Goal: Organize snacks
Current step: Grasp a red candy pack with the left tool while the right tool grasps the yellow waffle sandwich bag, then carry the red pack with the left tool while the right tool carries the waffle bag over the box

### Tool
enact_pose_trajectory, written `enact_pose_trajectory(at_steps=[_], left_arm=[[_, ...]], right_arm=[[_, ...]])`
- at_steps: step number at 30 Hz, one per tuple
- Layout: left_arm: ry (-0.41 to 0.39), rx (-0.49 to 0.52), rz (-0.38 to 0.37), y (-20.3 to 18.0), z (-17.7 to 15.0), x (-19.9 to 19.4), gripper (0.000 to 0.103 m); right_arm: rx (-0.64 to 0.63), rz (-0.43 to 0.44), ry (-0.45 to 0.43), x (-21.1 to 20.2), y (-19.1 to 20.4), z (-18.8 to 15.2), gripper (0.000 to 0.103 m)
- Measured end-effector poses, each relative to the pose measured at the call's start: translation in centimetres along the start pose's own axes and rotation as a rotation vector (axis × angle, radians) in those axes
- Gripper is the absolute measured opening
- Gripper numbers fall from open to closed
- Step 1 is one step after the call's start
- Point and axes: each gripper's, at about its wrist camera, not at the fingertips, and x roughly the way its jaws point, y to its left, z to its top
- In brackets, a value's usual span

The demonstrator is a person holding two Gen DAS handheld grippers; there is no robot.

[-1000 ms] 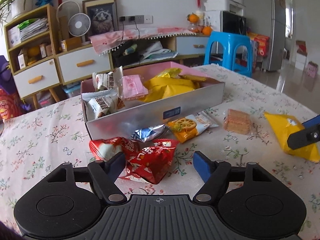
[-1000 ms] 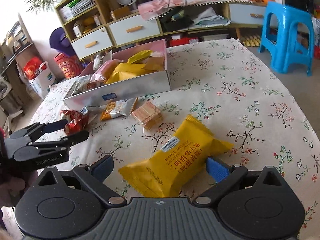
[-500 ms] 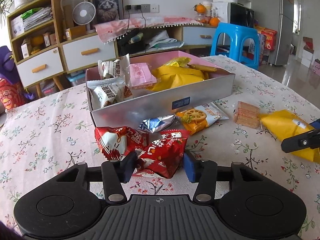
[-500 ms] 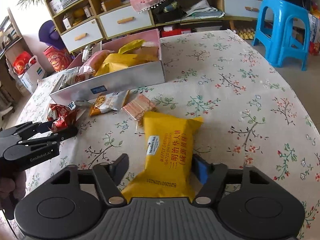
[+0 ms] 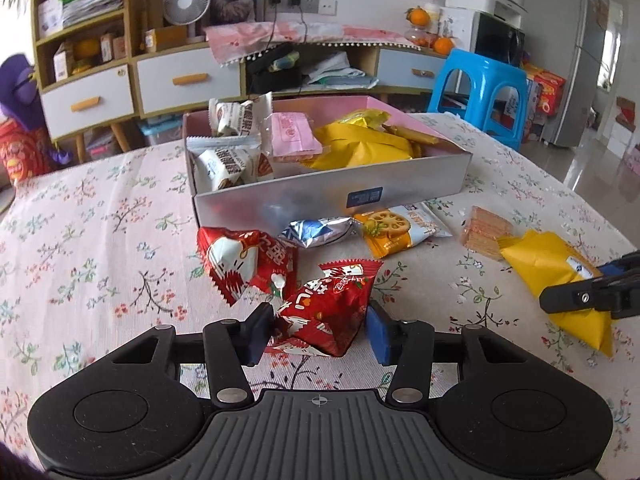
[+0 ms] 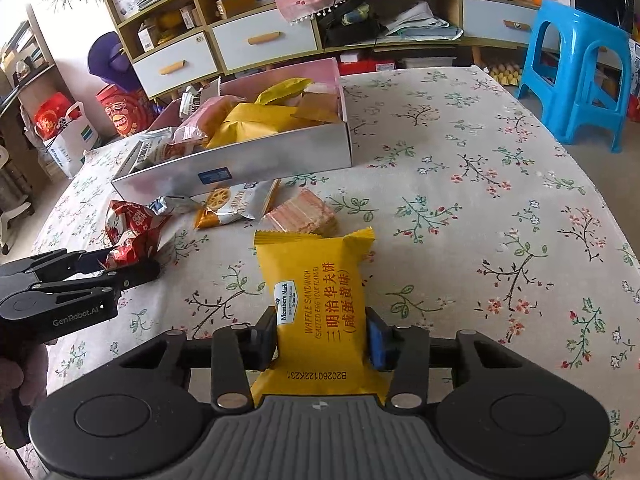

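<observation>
1. Flower-printed cloth is covering the table (image 6: 460,208) I am working over, and a sideboard with drawers (image 5: 188,80), a small fan (image 5: 186,2) and a blue stool (image 6: 580,64) are standing at the far side of the room.
2. Near the table's middle a silver box (image 5: 320,196) is sitting with several snack packs already lying inside it.
3. My left gripper (image 5: 316,330) is pinching a red snack pack (image 5: 328,312) between its pads; its jaws have just been closing on it.
4. My right gripper (image 6: 322,338) is squeezing a yellow waffle pack (image 6: 316,280) lengthwise, and its jaws have just been closing too.
5. Only the left wrist view is showing me a second red pack (image 5: 244,260) lying just beyond the held one, with a silver-blue wrapper (image 5: 316,232) touching the box front.
6. Only the right wrist view is letting me read the yellow pack's printed label, and it is showing a hand (image 6: 24,376) gripping the left tool at the near left.
7. Both views are showing an orange biscuit pack (image 6: 236,204) and a clear wafer pack (image 6: 300,212) lying between box and yellow pack.
</observation>
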Motion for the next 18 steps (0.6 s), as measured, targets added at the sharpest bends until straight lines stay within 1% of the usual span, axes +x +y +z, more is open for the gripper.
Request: enact_pose_trajectory(at_steps=[7,18], left_arm=[[0.023,-0.080,-0.011,0.7,0.2,-0.4,0.047],[0.042,-0.162,-0.017,1.5,0.4,-1.0,0.047]], right_arm=[[-0.005,0.013,-0.006,-0.2,0.5,0.4,0.032],[-0.016,0.038,-0.022,-0.6,1.7,1.3,0.032]])
